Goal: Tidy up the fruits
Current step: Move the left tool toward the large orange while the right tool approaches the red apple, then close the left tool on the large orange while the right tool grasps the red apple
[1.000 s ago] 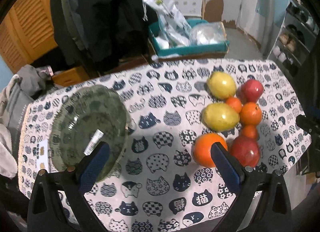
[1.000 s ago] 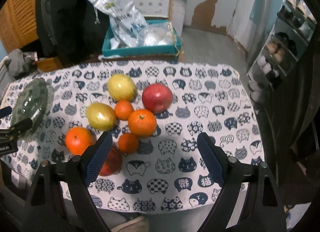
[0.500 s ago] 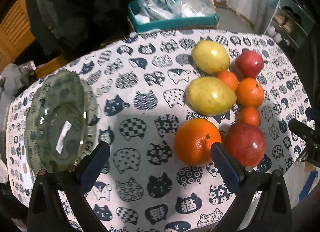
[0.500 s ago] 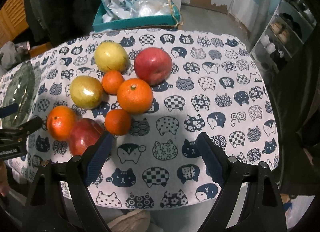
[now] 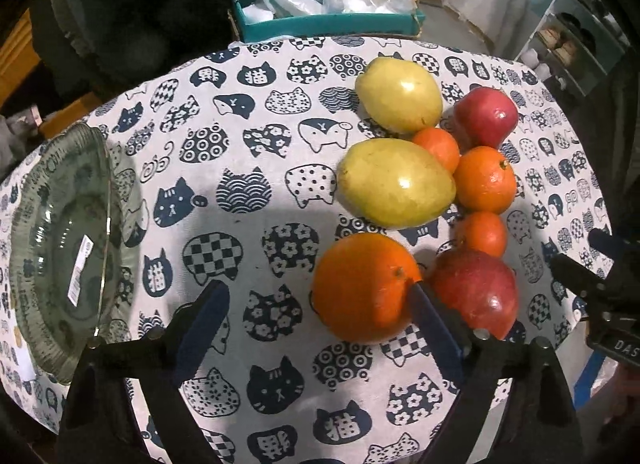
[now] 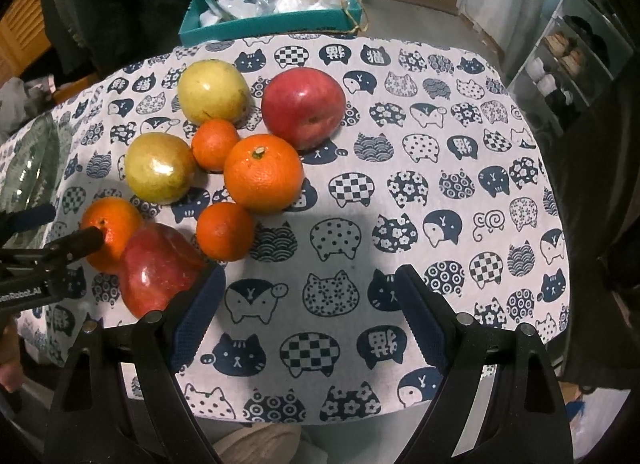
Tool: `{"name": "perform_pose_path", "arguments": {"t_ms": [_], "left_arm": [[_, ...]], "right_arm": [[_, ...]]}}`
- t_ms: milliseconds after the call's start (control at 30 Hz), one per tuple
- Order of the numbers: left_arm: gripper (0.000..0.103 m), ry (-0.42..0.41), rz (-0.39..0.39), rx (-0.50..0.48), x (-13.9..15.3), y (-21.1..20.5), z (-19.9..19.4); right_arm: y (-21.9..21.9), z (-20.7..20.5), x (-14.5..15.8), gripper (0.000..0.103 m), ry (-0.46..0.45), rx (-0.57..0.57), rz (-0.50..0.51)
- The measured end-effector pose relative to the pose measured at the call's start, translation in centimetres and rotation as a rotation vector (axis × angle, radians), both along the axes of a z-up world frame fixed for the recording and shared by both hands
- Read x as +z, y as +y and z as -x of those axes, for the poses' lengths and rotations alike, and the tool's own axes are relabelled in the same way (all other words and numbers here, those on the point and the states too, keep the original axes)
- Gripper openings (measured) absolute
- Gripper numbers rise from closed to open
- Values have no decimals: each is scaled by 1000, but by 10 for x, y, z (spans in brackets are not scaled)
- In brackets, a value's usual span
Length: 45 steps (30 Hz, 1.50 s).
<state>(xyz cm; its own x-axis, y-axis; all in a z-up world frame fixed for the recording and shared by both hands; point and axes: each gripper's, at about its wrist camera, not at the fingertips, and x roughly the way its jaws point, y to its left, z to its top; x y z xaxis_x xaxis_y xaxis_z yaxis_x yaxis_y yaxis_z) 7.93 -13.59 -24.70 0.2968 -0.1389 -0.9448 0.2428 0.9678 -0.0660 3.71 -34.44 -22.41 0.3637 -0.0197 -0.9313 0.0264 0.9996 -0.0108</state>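
Note:
Several fruits lie clustered on the cat-print tablecloth [image 5: 248, 152]: yellow-green ones, red apples, oranges and small tangerines. My left gripper [image 5: 318, 318] hangs low over the nearest big orange [image 5: 360, 288], which sits between its closing jaws. The right pad lies against the orange's side, next to a red apple [image 5: 476, 292]; the left pad is well clear of it. My right gripper [image 6: 310, 310] stands open over bare cloth with nothing between its fingers. That red apple [image 6: 156, 272] lies just left of the right gripper's left finger. A glass bowl [image 5: 52, 244] stands at the table's left end.
A teal box [image 5: 328, 20] with plastic bags stands behind the table. Dark clothing hangs at the back left, and shelves [image 6: 568, 64] stand on the right. The table's front edge runs just below both grippers. Bare cloth lies between the bowl and the fruits.
Both grippers have sunk toward the table and tipped further down, so the fruits look larger. The left jaws have narrowed around the big orange. No fruit has moved.

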Motion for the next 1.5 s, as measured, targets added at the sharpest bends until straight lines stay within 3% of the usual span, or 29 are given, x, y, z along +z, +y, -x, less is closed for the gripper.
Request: {"name": "perform_pose_path", "arguments": {"t_ms": [333,500,833,967,1133,1300,1500], "left_arm": [[91,31,44,-20,-11,-8,-4],[81,42,81,-6,-7,-3,-4],[81,71,61,-43,-20,-13,-1],[81,98,101,-35,-27,-11,-2],[68,111,161,-50,-27,-9,-4],[66,98,152,-59,-27,-8,-1],[66,72,86,-23,-19,8,2]], "right_arm": [[5,-4,-5,86,10,17,-5],[6,-4,-6,86,10,17,-4],[8,-4,-7,86,8,20,-4],[7,-3,-7,86,6,25,-8],[11,-3,-5,86,3,36,-21],[17,-2,-4,86,3,53,-59],[32,-2,-3,86,10,86,-117]]}}
